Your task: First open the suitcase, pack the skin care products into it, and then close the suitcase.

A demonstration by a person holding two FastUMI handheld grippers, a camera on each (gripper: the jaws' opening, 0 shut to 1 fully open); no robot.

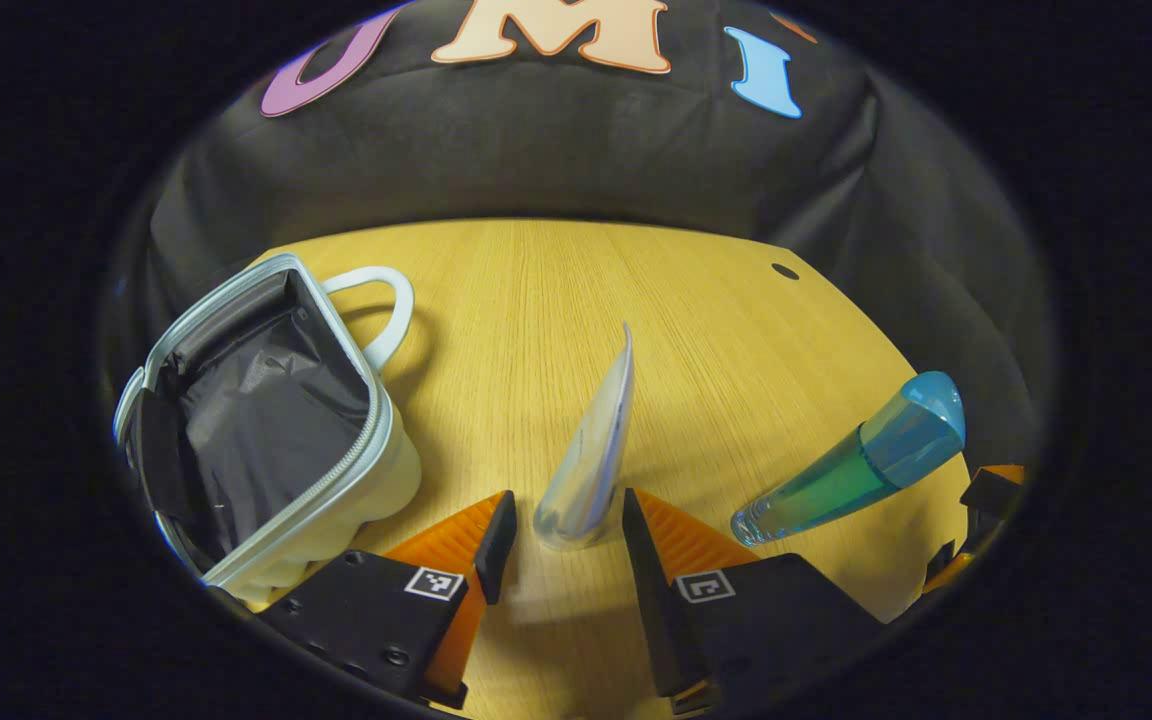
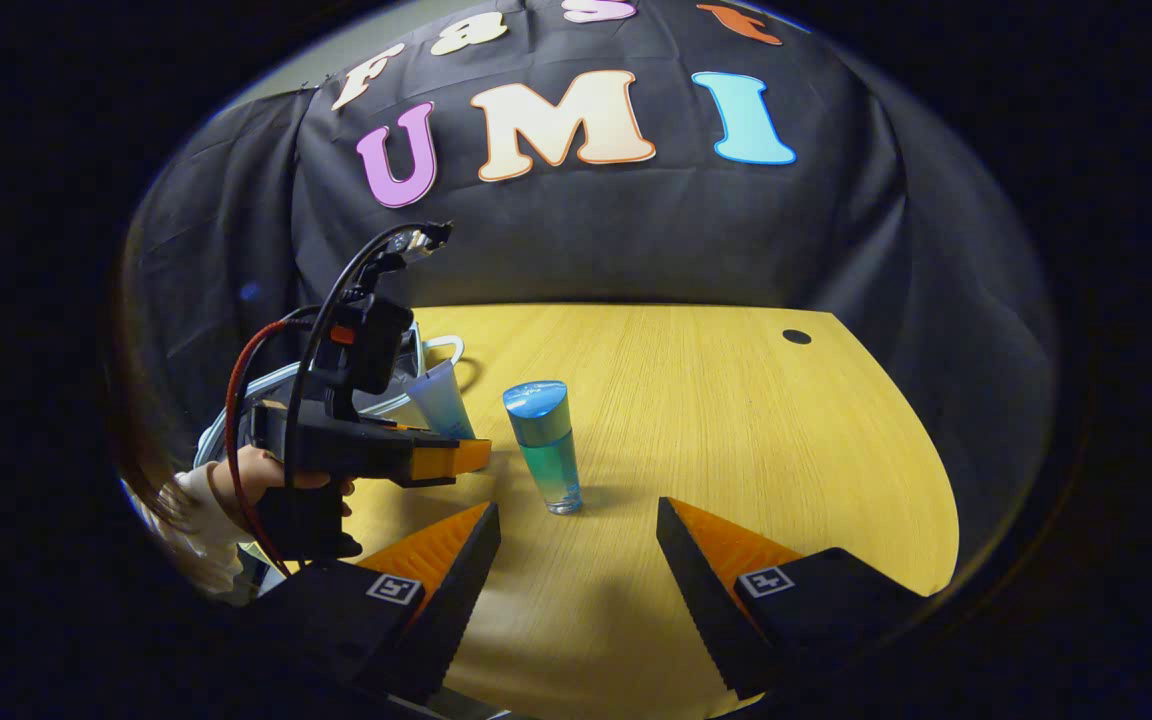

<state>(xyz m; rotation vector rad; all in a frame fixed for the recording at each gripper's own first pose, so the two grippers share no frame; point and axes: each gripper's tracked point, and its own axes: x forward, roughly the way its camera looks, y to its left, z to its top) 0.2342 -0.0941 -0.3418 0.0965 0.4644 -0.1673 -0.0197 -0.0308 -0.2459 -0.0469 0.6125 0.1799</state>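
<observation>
A small pale suitcase [image 1: 366,470] lies open at the table's left, its dark lining showing and its handle pointing away. A pale tube [image 1: 591,450] stands upright between the fingers of my left gripper [image 1: 566,535], which is open; a narrow gap shows at the left finger. A clear blue-green bottle [image 1: 856,470] with a blue cap stands to the right. In the right gripper view the bottle [image 2: 548,445] is just beyond my open right gripper [image 2: 578,510]. A hand holds the left gripper [image 2: 451,458] by the tube [image 2: 439,398], with the suitcase [image 2: 441,345] behind.
The wooden table [image 1: 716,330] has a small dark hole [image 1: 784,271] near its far right edge. Black cloth walls close in behind and on both sides. Cables [image 2: 266,400] loop over the left gripper. Part of the right gripper [image 1: 986,500] shows at the table's right edge.
</observation>
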